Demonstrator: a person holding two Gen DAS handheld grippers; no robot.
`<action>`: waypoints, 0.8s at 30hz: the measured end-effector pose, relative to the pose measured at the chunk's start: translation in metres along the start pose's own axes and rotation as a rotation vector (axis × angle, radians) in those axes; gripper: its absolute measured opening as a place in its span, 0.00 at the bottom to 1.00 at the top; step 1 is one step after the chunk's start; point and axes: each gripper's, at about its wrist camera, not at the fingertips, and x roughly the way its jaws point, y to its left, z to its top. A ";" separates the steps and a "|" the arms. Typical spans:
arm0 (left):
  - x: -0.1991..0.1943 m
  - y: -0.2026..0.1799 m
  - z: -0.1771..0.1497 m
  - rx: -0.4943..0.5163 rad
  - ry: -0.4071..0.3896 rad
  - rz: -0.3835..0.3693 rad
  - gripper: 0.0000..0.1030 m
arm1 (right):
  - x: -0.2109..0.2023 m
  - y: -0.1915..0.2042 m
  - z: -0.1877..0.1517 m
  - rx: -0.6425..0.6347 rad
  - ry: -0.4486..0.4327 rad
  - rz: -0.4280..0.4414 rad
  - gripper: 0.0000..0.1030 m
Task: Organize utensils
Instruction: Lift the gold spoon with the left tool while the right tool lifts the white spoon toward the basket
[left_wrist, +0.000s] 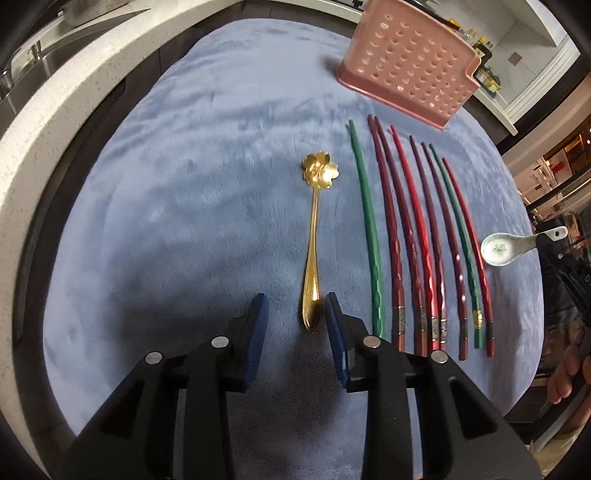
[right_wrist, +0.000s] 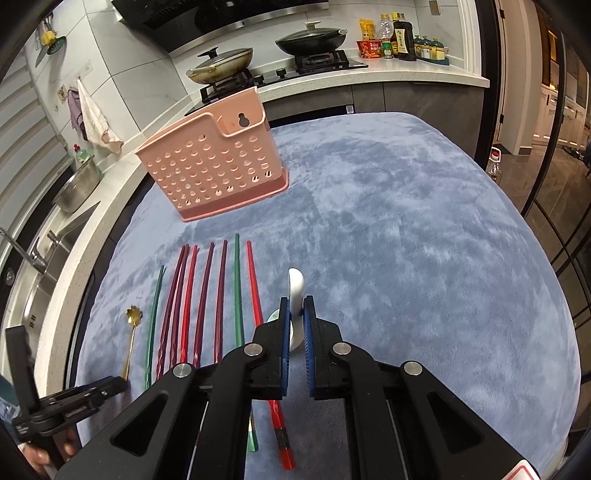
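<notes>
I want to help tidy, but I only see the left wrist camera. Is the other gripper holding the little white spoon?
Observer: Yes. In the right wrist view the right gripper is shut on the handle of the white spoon, which sticks out between its blue pads.
Child: What's behind the pink basket?
Observer: A stove on the counter beyond the pink basket, with a pale lidded pan and a dark lidded pan on it.
Child: Does the basket have a hole for hanging it up?
Observer: Yes, there is a keyhole-shaped slot in the raised tab at its top.
</notes>
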 end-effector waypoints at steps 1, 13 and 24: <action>0.001 -0.001 0.000 0.004 -0.001 0.004 0.28 | -0.001 0.000 -0.001 0.000 -0.001 0.000 0.07; -0.012 -0.006 -0.003 0.043 -0.041 0.013 0.09 | -0.009 0.004 -0.002 -0.002 -0.007 0.004 0.07; -0.064 -0.021 0.028 0.114 -0.217 0.055 0.00 | -0.018 0.006 0.013 -0.005 -0.044 0.014 0.07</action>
